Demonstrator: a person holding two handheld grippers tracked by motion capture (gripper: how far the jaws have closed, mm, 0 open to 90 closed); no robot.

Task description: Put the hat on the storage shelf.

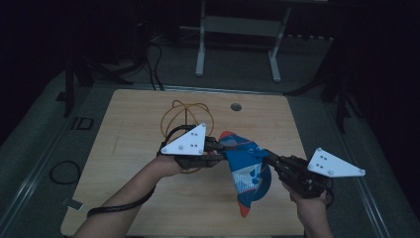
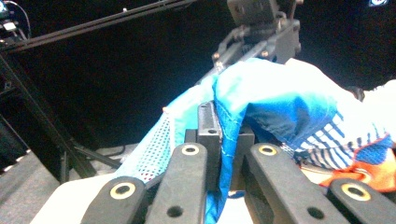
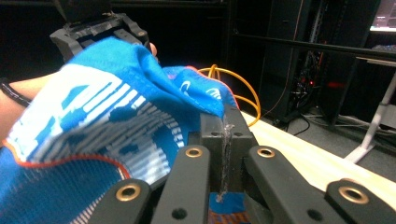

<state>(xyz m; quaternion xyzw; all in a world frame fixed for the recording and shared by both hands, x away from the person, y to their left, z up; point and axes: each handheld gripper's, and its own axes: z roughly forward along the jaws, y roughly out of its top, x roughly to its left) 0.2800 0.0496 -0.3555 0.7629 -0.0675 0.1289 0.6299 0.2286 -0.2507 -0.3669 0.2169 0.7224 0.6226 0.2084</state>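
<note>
A blue garment (image 1: 247, 166) with white stripes and orange trim hangs between both grippers above the wooden table (image 1: 133, 124). My left gripper (image 1: 218, 146) is shut on its left edge; in the left gripper view the blue cloth (image 2: 280, 102) is pinched between the jaws of that gripper (image 2: 219, 130). My right gripper (image 1: 270, 157) is shut on the right edge, where the fabric (image 3: 93, 116) runs into the closed jaws of that gripper (image 3: 227, 130). The lower part of the garment droops toward the table's front.
A coiled orange cable (image 1: 185, 116) lies on the table behind the left hand. A round hole (image 1: 236, 106) sits near the table's far edge. A white metal frame (image 1: 237, 39) stands on the floor beyond; dark cables (image 1: 64, 171) lie at the left.
</note>
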